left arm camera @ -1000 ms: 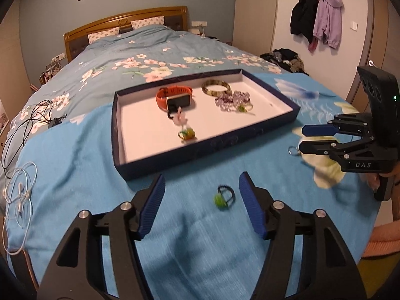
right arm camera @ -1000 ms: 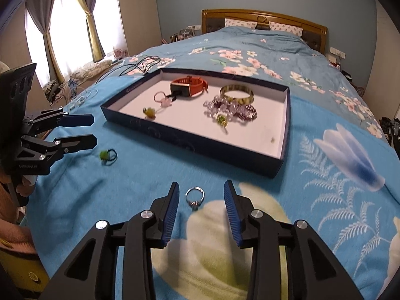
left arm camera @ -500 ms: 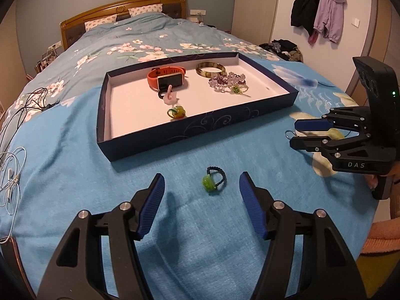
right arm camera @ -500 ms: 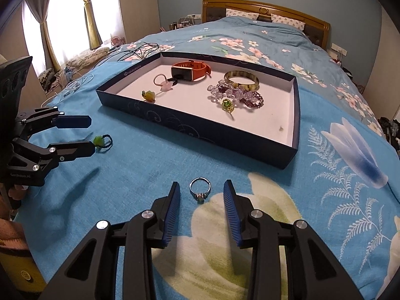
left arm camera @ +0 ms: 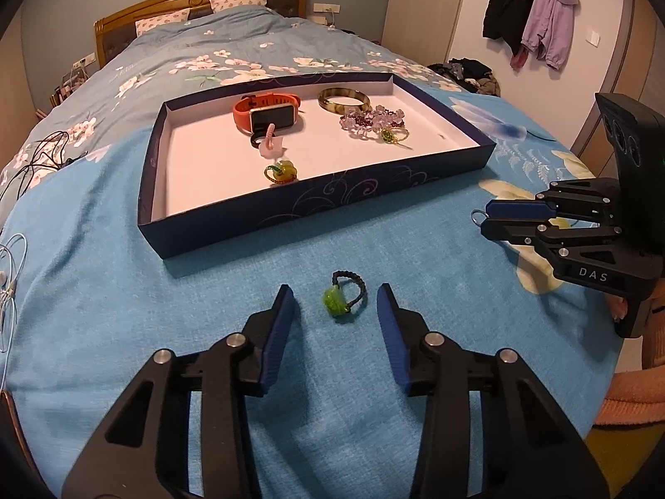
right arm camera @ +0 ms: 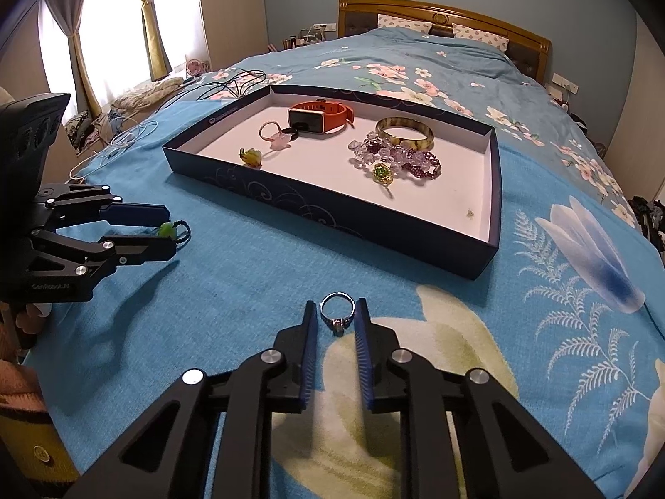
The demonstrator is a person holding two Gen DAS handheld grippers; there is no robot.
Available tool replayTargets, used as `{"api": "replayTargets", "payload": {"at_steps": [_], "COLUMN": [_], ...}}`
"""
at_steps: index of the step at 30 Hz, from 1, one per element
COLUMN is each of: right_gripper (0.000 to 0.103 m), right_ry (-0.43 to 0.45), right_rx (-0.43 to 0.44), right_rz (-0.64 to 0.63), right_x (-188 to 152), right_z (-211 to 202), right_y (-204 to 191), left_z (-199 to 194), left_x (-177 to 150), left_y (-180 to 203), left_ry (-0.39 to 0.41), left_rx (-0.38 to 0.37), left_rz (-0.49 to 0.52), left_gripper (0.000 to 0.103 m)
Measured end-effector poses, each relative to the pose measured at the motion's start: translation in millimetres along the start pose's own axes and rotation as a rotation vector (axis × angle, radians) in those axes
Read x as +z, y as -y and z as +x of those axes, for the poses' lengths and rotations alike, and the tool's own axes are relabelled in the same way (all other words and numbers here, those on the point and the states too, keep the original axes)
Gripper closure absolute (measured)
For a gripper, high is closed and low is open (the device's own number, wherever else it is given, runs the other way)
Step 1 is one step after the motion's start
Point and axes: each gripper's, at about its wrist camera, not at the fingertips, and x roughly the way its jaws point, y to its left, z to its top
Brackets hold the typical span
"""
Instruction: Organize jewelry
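Observation:
A dark blue tray (left arm camera: 316, 203) (right arm camera: 332, 208) lies on the blue bedspread. It holds an orange watch (left arm camera: 266, 114), a bangle (left arm camera: 344, 99), purple beads (left arm camera: 370, 120) and small rings. My left gripper (left arm camera: 336, 303) is open, its fingers either side of a black ring with a green stone (left arm camera: 343, 297), which lies on the bedspread. My right gripper (right arm camera: 336, 320) has narrowed around a silver ring (right arm camera: 337, 314) on the bedspread, the pads close beside it. Whether they touch it is unclear.
White and black cables (left arm camera: 12, 249) lie at the left edge of the bed. Clothes (left arm camera: 469, 70) are piled at the far right and coats (left arm camera: 532, 12) hang on the wall. The headboard (left arm camera: 199, 4) stands at the back.
Both grippers moved forward toward their rings. The right gripper's fingers closed in around the silver ring. The left gripper stayed open, now with the green ring between its fingertips.

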Motion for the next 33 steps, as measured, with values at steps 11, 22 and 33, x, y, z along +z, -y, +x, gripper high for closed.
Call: {"api": "replayTargets", "payload": {"at_steps": [11,22,33], "right_gripper": [0.094,0.103,0.094], "right_ry": [0.002,0.019,0.025], "right_rx": [0.002,0.000,0.021], "right_rz": [0.001,0.017,0.051], "right_x": [-1.7,-1.7,-1.9], "right_z": [-2.4,-7.2,-7.2], "right_y": [-1.8,0.7,5.9], "left_z": [0.5,0.4,-1.6], "left_x": [-0.2,-0.9,-2.2], "left_y": [2.0,3.4,2.9], "left_ry": [-0.001,0.006,0.009], "left_rx": [-0.001,-0.009,-0.014], "left_rz": [0.002,0.000,-0.006], "left_gripper": [0.072,0.085,0.085]}}
